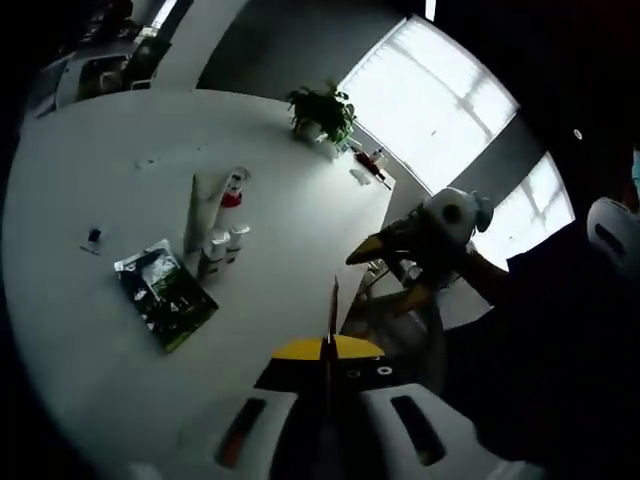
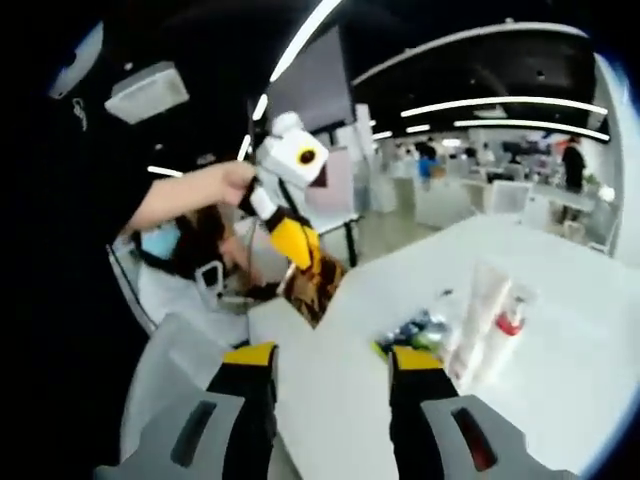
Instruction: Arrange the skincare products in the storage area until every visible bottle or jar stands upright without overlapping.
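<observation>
Several pale skincare tubes (image 1: 213, 232) lie flat, bunched together; left hand-held gripper (image 1: 330, 345) pinched closed, right hand-held gripper (image 2: 330, 365) spread wide.

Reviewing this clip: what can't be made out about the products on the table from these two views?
- Labels on the bottles and tube: too small in the left gripper view.
- The bottle count: they overlap in the right gripper view.
- The dark packet: glare hides its print.
- The small dark item: too small to identify.
- The packet in the right gripper view: partly hidden behind the right gripper.
</observation>
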The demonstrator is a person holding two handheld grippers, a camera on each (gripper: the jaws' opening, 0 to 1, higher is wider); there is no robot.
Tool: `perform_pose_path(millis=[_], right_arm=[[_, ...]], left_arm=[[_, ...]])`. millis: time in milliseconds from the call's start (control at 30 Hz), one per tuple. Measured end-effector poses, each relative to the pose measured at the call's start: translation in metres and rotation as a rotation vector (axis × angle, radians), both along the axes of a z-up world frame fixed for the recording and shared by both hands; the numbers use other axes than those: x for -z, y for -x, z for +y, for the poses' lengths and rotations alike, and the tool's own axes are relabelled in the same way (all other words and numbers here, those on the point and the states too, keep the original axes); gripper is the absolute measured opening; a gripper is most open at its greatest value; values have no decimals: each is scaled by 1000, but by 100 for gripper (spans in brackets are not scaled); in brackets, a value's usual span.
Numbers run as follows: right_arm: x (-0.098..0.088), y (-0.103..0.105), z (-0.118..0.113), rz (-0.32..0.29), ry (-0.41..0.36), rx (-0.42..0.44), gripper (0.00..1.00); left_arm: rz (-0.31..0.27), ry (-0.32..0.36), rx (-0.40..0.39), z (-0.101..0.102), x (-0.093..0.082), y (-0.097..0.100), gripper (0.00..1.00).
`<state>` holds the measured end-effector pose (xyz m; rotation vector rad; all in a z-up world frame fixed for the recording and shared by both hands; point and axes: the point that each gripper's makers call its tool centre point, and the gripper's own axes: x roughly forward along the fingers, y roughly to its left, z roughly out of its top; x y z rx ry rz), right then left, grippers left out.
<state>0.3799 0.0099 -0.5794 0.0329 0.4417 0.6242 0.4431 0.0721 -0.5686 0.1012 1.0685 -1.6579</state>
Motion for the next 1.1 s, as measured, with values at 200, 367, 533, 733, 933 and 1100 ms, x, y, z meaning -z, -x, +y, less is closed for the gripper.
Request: perform_pose_path(millis=[200, 367, 533, 733, 933, 1100], right_arm=[[11, -3, -11, 26, 31, 17, 62], [21, -4, -21, 58, 39, 56, 72], [33, -1, -25, 95, 45, 70, 75], [44, 1, -30, 135, 54, 83, 81], [55, 1, -35, 169, 53, 96, 86], [62, -2, -38, 188, 52, 101, 93]], left_arm=[[4, -28, -14, 2, 12, -16, 0], [10, -50, -18, 3, 22, -26, 0], [22, -84, -21, 8, 33, -37, 0], [42, -131, -39, 14, 48, -57, 0], [50, -167, -58, 13, 62, -73, 0], [65, -200, -71, 15, 79, -96, 0]])
